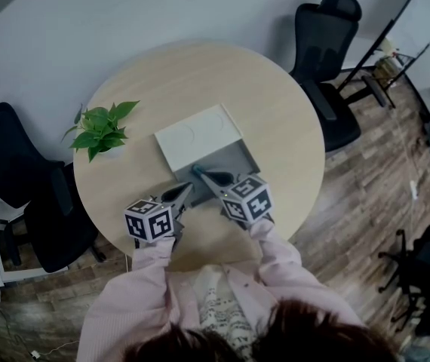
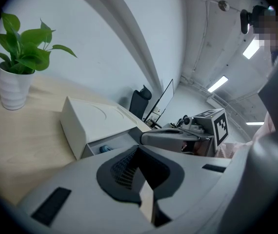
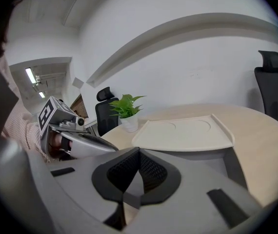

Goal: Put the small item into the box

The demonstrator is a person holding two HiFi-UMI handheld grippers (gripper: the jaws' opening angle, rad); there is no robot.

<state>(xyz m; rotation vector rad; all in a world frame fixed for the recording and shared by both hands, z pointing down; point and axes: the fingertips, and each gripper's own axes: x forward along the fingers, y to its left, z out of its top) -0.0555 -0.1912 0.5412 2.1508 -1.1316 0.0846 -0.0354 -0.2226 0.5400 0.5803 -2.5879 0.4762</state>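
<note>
Small item (image 2: 106, 148) inside box (image 2: 88, 123) — left gripper view shows it (right's cannot).

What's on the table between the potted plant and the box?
Nothing: bare tabletop separates the potted plant and the box, clearest in the head view.

The box (image 1: 200, 136) is sitting flat on the counter (image 1: 275, 111), just ahead of both tools. Its white top, marked with two shallow rings, is lying on the side far from the tools. Its grey, open part is sticking out toward them and showing its inside. The small item (image 1: 198, 170), a teal-blue bit, is lying inside that grey part, at the corner nearest the left tool (image 1: 188, 188). It is sitting right at the tip of the right tool (image 1: 201, 174); whether the two are touching cannot be told.
</note>
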